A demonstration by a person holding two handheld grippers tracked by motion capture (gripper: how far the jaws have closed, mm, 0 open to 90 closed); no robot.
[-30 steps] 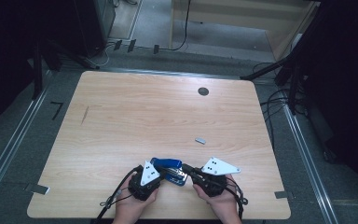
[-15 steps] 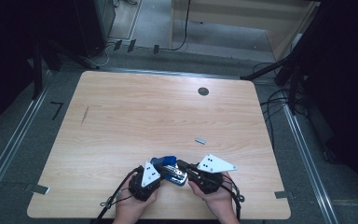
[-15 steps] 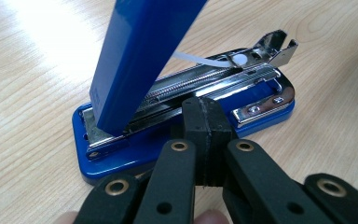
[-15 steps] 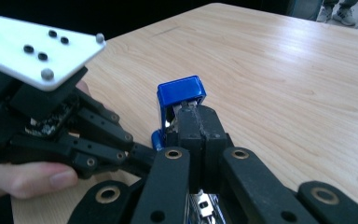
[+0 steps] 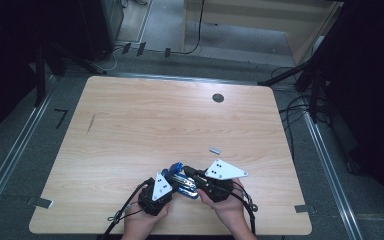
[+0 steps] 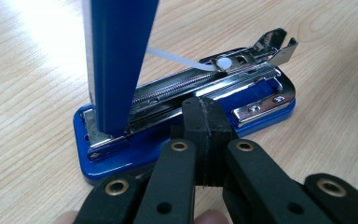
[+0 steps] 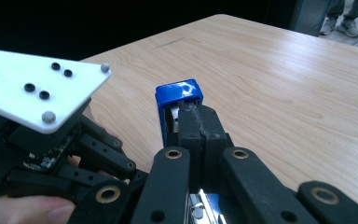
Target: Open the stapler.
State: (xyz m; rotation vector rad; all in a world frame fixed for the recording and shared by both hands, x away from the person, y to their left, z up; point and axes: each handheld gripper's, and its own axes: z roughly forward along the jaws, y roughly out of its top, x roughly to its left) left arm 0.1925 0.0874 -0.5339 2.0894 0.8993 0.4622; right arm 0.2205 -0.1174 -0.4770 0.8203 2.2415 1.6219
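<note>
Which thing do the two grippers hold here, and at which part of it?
Both work on the open blue stapler. The left gripper is shut beside its base; the right gripper is shut against the raised top arm. A true grasp cannot be told.

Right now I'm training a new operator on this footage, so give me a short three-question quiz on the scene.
1. True or false: the blue stapler's top cover is swung up, baring the staple channel.
2. The left gripper's jaws are: A) wide open, B) shut.
3. What small grey thing lies apart on the table?

Key: 1 true. 2 B. 3 A strip of staples, by its look.
</note>
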